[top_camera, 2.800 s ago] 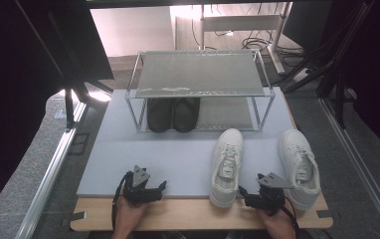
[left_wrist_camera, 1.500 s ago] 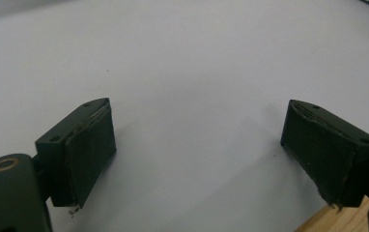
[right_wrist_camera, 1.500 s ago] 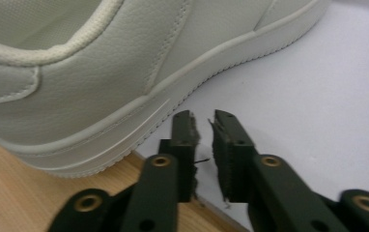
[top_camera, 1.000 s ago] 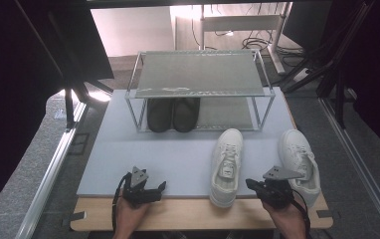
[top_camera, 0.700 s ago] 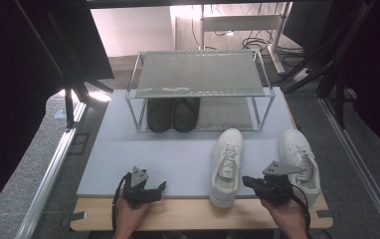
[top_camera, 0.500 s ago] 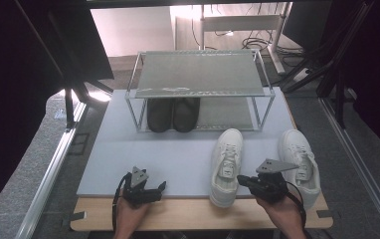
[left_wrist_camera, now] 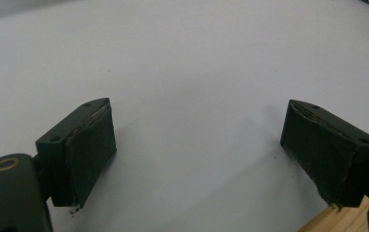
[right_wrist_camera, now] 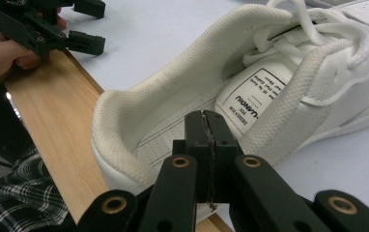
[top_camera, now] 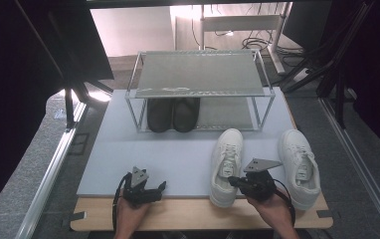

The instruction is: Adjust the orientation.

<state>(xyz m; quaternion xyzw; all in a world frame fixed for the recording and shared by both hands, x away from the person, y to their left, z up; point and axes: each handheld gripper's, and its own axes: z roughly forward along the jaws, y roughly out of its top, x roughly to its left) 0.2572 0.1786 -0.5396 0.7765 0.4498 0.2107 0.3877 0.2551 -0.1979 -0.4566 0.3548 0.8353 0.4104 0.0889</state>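
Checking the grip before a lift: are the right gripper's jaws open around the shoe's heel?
No, the right gripper has its jaws pressed together, poised over the shoe opening.

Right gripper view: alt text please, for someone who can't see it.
The right claw, jaws pressed together, points into the heel opening of a white sneaker lying on a pale mat. Farther off, a hand holds the left claw open above the table's wooden edge.

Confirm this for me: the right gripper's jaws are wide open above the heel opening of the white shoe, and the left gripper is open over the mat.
Not quite. The right gripper has its jaws pressed together, not wide open; the right gripper view shows them shut above the heel opening of the white shoe. The left gripper is indeed open over the mat.
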